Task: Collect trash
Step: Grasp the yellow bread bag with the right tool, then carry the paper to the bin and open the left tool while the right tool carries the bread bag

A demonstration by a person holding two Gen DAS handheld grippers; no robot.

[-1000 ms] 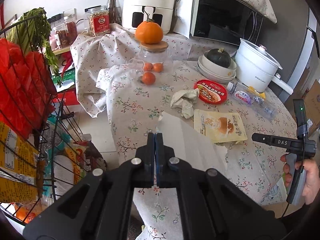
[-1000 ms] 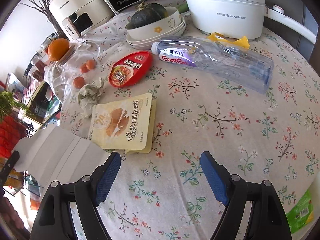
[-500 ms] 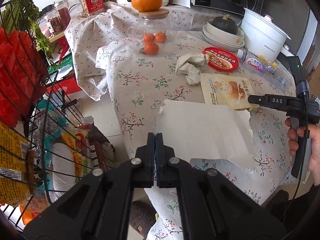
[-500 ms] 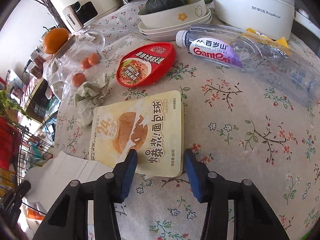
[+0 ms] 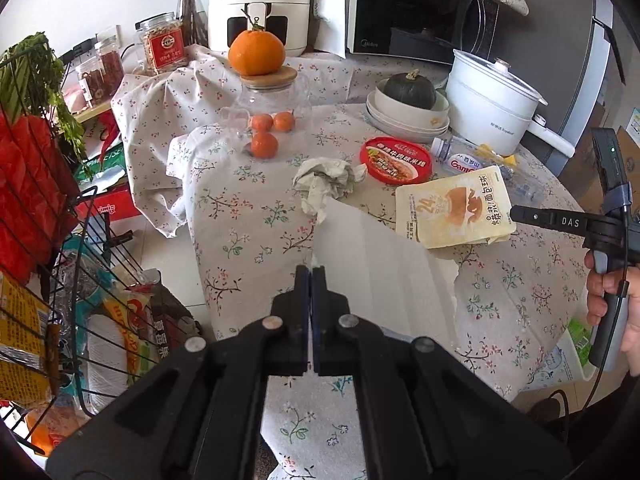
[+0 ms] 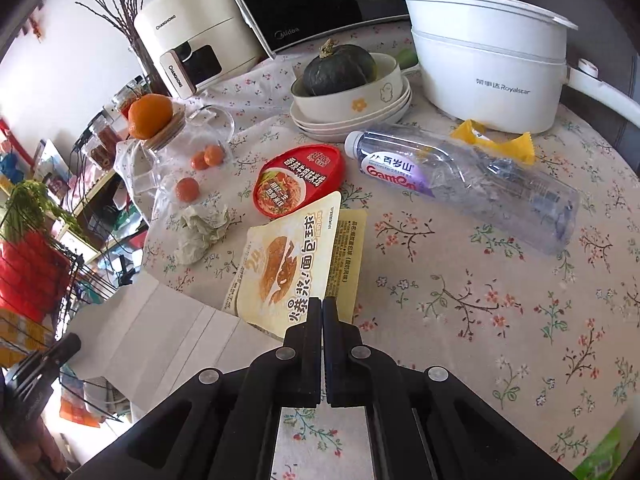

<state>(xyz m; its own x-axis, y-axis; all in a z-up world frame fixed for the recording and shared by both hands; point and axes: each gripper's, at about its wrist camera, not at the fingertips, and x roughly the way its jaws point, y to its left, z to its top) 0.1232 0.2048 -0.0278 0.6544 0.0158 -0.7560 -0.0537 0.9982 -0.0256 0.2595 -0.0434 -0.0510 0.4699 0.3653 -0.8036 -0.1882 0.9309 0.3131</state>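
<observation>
Since the earlier frame the right gripper (image 6: 321, 300) has just closed its jaws on the beige snack pouch (image 6: 288, 268), lifting its corner. Left wrist view: left gripper (image 5: 311, 270) is clenched on white paper (image 5: 376, 268) overhanging the worktop's (image 5: 248, 216) near edge. Right wrist view: the pouch lies mid-worktop beside the red noodle lid (image 6: 298, 178).

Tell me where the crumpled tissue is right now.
The crumpled tissue lies on the floral tablecloth, left of centre in the right wrist view, just below the small oranges and left of the red noodle lid.
</observation>
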